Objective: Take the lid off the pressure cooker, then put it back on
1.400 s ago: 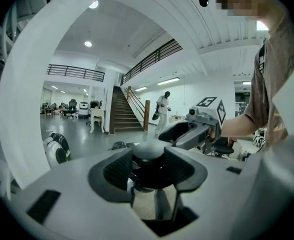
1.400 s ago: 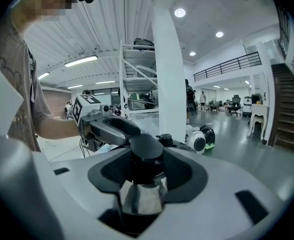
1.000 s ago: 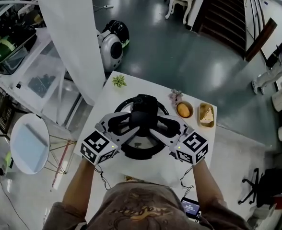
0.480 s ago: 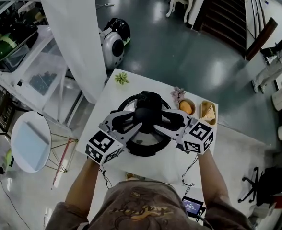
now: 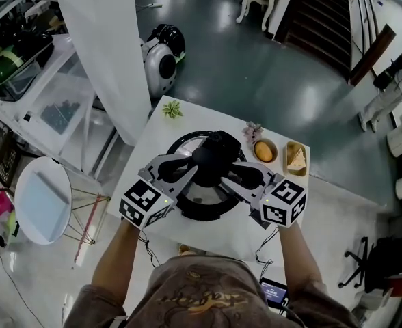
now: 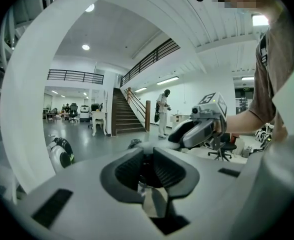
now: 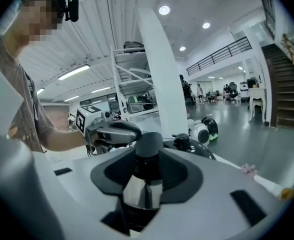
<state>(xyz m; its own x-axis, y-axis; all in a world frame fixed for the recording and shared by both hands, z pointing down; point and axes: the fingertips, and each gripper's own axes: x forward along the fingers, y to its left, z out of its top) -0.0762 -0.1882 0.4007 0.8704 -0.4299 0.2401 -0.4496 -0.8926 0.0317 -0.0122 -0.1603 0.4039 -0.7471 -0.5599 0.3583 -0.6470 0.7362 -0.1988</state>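
Black pads on the left hand-held gripper [image 6: 148, 170] are closing on the dark knob [image 6: 146, 173] wedged between them. The right hand-held gripper [image 7: 147, 176] comes in from the opposite side, and its jaws are also closing, pressed on the same knob [image 7: 148, 151] above its shiny stem. Taking the knob from both sides probably shares the weight and keeps the lid [image 5: 202, 198] level when it lifts. The lid sits on the pressure cooker [image 5: 178, 145], which stands mid-worktop [image 5: 218, 239]. Two small dishes [image 5: 264, 152] stand at the far right corner, likely out of the lid's way.
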